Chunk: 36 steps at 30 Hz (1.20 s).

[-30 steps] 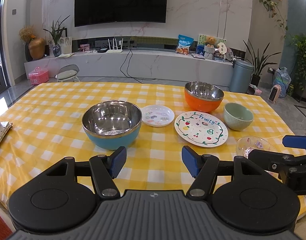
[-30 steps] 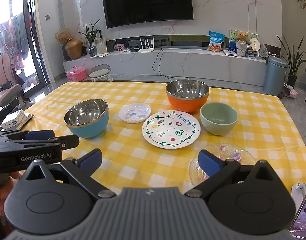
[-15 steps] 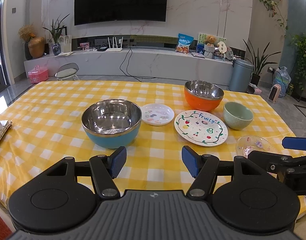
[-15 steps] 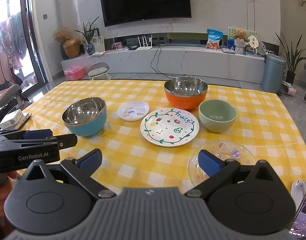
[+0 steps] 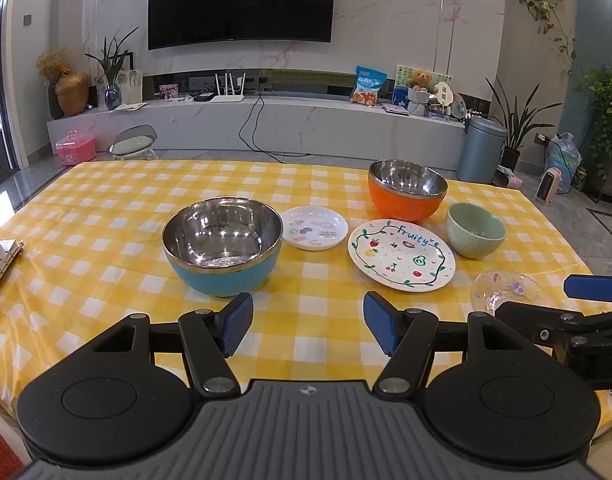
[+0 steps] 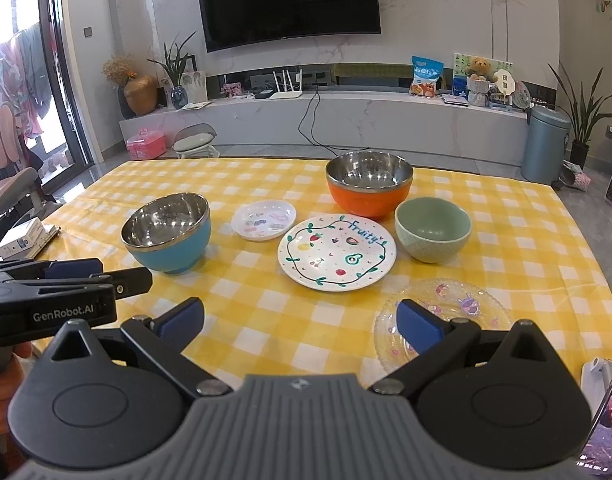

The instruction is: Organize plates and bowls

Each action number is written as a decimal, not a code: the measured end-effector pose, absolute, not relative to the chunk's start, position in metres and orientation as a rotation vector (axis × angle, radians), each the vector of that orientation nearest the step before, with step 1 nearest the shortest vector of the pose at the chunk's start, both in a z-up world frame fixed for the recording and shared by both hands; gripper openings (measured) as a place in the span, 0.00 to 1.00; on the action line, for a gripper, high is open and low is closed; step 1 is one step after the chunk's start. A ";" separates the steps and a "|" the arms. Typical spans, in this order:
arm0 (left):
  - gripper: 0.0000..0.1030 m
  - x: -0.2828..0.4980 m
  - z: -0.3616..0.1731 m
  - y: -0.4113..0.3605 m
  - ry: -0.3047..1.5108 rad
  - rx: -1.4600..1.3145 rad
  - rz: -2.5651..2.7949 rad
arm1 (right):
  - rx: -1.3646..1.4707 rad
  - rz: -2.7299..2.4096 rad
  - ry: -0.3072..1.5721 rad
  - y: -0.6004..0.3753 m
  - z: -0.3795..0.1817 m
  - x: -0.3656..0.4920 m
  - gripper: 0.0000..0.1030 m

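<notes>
On the yellow checked table (image 5: 106,216) stand a blue steel-lined bowl (image 5: 223,246), an orange steel-lined bowl (image 5: 407,189), a green ceramic bowl (image 5: 475,230), a small white plate (image 5: 315,233), a "Fruity" plate (image 5: 401,254) and a clear glass plate (image 6: 442,320). My left gripper (image 5: 308,330) is open and empty, just short of the blue bowl. My right gripper (image 6: 300,322) is open and empty, its right finger over the glass plate's near rim. The same dishes show in the right wrist view: blue bowl (image 6: 166,232), orange bowl (image 6: 369,188), green bowl (image 6: 433,229).
A book and a box (image 6: 24,238) lie at the table's left edge. A white object (image 6: 596,378) sits at the near right edge. Beyond the table are a TV wall, a low marble cabinet and a grey bin (image 6: 544,144).
Both grippers have moved slightly forward toward the dishes; the bowls and plates look a little nearer. Both jaws stay open. No dish has moved.
</notes>
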<state>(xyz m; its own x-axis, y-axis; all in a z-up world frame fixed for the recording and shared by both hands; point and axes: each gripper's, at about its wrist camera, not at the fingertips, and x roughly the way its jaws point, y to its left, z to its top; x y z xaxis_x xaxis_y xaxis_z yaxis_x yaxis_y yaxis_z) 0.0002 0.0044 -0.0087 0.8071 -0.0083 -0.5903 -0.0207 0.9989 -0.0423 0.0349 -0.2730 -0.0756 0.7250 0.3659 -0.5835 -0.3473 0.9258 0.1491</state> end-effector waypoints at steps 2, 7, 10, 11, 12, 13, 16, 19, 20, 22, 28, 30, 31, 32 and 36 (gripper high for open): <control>0.73 0.001 -0.008 0.005 0.632 -0.049 0.007 | 0.031 0.393 0.652 -0.273 -0.076 0.035 0.97; 0.73 0.001 -0.008 0.005 0.633 -0.050 0.007 | 0.027 0.392 0.657 -0.272 -0.076 0.035 0.97; 0.73 0.001 -0.008 0.005 0.632 -0.049 0.006 | 0.026 0.391 0.659 -0.272 -0.076 0.035 0.97; 0.73 0.001 -0.008 0.005 0.633 -0.049 0.006 | 0.026 0.391 0.660 -0.272 -0.076 0.035 0.97; 0.73 0.001 -0.009 0.005 0.633 -0.049 0.007 | 0.025 0.391 0.662 -0.271 -0.077 0.035 0.97; 0.73 0.001 -0.008 0.005 0.634 -0.050 0.007 | 0.025 0.390 0.661 -0.271 -0.077 0.035 0.97; 0.73 0.000 -0.009 0.006 0.635 -0.056 0.003 | 0.025 0.390 0.662 -0.271 -0.077 0.035 0.97; 0.73 0.001 -0.011 0.006 0.644 -0.072 -0.012 | 0.027 0.381 0.659 -0.272 -0.078 0.035 0.97; 0.73 0.001 -0.011 0.004 0.648 -0.077 -0.022 | 0.027 0.371 0.656 -0.273 -0.079 0.035 0.97; 0.73 0.004 -0.013 0.000 0.656 -0.080 -0.041 | 0.019 0.343 0.647 -0.277 -0.082 0.036 0.97; 0.70 0.016 -0.022 -0.023 0.692 -0.110 -0.141 | 0.010 0.275 0.651 -0.298 -0.094 0.046 0.96; 0.68 0.020 -0.024 -0.031 0.696 -0.124 -0.179 | 0.025 0.252 0.661 -0.306 -0.099 0.051 0.91; 0.67 0.023 -0.025 -0.036 0.700 -0.128 -0.194 | 0.029 0.235 0.670 -0.310 -0.103 0.054 0.88; 0.65 0.025 -0.026 -0.038 0.703 -0.129 -0.201 | 0.028 0.219 0.680 -0.312 -0.106 0.057 0.84; 0.58 0.038 -0.034 -0.052 0.730 -0.158 -0.243 | 0.030 0.164 0.707 -0.322 -0.123 0.070 0.73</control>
